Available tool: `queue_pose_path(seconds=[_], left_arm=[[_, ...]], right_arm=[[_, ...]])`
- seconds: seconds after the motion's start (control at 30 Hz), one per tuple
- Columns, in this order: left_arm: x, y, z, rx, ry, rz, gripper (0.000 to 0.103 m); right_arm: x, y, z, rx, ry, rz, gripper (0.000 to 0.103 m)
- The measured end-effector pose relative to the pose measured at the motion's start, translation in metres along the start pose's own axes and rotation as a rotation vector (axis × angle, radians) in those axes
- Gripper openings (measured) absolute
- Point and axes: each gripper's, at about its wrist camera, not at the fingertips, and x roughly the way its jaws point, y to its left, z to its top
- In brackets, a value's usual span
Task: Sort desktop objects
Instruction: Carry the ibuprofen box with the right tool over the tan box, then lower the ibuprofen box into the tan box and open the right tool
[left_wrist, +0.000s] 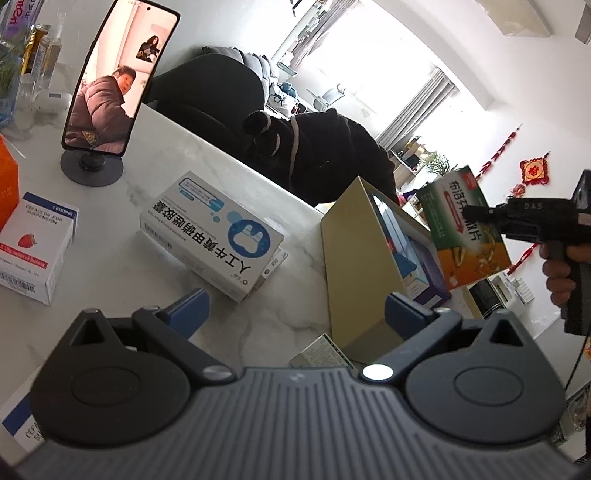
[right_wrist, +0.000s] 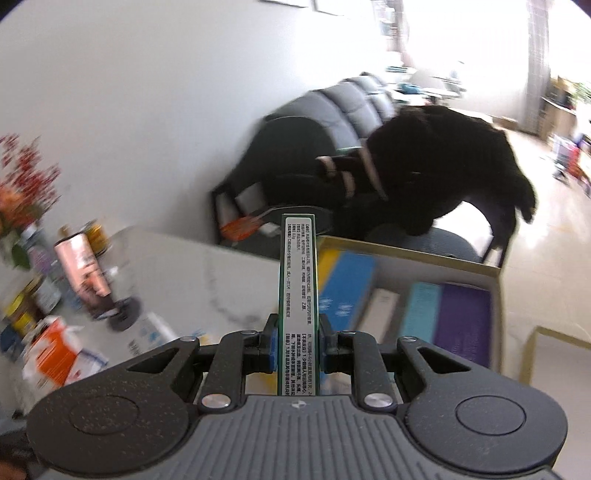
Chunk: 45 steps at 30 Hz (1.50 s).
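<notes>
- The right gripper (right_wrist: 297, 349) is clamped on a green-and-orange medicine box (right_wrist: 298, 291), its blue pads pressed on the two broad faces. The narrow printed edge faces the right wrist camera, and the long axis runs toward twelve o'clock, straight out along the fingers.
- In the left wrist view the same flat cardboard carton (left_wrist: 466, 226) is in the air at three o'clock, tilted, just above the open side of the beige storage box (left_wrist: 356, 266).
- The storage box (right_wrist: 495, 295) is rectangular with thin stiff walls; blue, white, teal and purple cartons stand inside on edge.
- The left gripper (left_wrist: 295, 306) is spread wide and holds nothing, hovering over the marble-patterned table (left_wrist: 177, 155).
- A white carton with a blue rabbit logo (left_wrist: 212, 234) lies flat at twelve o'clock from the left gripper, atop a thinner box.
- A white carton with a strawberry picture (left_wrist: 35, 247) lies at ten o'clock.
- A phone on a round black stand (left_wrist: 118, 77) is upright at eleven o'clock.
</notes>
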Motion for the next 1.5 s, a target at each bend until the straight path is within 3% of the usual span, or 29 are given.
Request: queue_pose_path(seconds=[0.23,0.77,1.13,1.5], left_arm=[[0.005,0.000,-0.001,-0.001,0.014,-0.002,0.103],[0.008,0.007,-0.002,-0.016,0.024,0.012,0.103],[0.011,0.008,-0.003,-0.018,0.032,0.010,0.103],[0.009,0.011,-0.002,-0.025,0.029,0.019,0.103]], right_arm=[[0.020,-0.040,-0.007,0.117,0.004,-0.092,0.022],[0.073,-0.080,-0.021,0.325,0.045,-0.152,0.022],[0.095,-0.045,-0.023,0.235,0.021,-0.314,0.022],[0.122,-0.057,-0.011,0.230,0.005,-0.315,0.027]])
